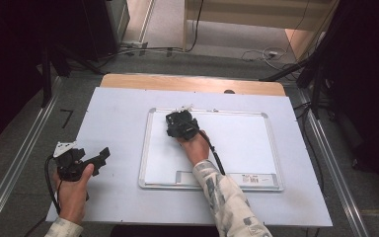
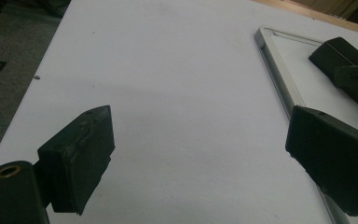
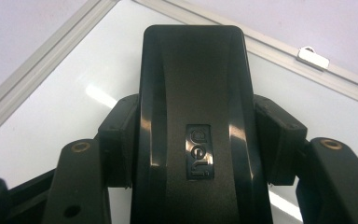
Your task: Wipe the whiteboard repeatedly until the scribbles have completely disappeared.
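Right gripper (image 3: 193,140) clamped on black eraser (image 3: 193,93) (whiteboard's (image 1: 256,148) 11 o'clock corner). Left gripper (image 2: 196,149) at board's 8 o'clock, jaws wide, empty.

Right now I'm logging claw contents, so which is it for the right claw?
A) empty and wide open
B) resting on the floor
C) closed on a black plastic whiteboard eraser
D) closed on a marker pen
C: in the right gripper view, the right claw clamps the black plastic whiteboard eraser from both sides, over the silver-framed whiteboard.
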A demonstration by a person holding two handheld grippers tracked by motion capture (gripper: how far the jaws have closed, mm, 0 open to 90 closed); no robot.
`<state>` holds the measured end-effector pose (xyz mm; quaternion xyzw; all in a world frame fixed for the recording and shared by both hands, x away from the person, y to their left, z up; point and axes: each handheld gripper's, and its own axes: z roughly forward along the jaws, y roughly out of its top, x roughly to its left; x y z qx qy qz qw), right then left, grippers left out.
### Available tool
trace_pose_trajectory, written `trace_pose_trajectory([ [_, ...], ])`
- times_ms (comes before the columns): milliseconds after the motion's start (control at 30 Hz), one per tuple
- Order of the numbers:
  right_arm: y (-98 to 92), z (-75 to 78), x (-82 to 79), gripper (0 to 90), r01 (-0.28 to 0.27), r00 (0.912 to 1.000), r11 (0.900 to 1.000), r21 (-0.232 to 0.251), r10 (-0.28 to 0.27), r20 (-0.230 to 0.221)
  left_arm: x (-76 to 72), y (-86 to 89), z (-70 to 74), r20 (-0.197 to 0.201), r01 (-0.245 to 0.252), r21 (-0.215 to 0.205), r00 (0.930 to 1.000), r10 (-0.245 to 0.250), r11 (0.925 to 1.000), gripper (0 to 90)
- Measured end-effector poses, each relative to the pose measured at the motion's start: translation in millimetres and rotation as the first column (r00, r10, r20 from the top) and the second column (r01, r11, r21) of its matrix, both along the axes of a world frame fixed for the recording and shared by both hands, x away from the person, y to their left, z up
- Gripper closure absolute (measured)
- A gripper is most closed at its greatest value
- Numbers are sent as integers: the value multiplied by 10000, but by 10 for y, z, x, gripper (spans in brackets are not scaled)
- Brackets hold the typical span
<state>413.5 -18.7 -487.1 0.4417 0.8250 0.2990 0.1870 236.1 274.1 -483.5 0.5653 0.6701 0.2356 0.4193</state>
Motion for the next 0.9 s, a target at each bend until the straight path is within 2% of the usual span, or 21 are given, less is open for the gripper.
trace_pose_trajectory([
  [267,-6,-4,-189,375,-161,9999,9999,-36,161,-27,18,-33,4,19,46,43,10000,-46,10000,85],
  [567,141,-8,-363,375,-541,9985,9985,-52,541,-71,35,-51,4,-23,125,59,9999,-125,9999,86],
  [767,196,-11,-339,375,-685,9976,9976,-26,685,-76,31,-51,6,-11,133,44,9999,-133,9999,85],
  [900,214,-15,-265,374,-712,9975,9974,47,712,-34,28,-45,6,-6,110,30,9999,-110,9999,85],
])
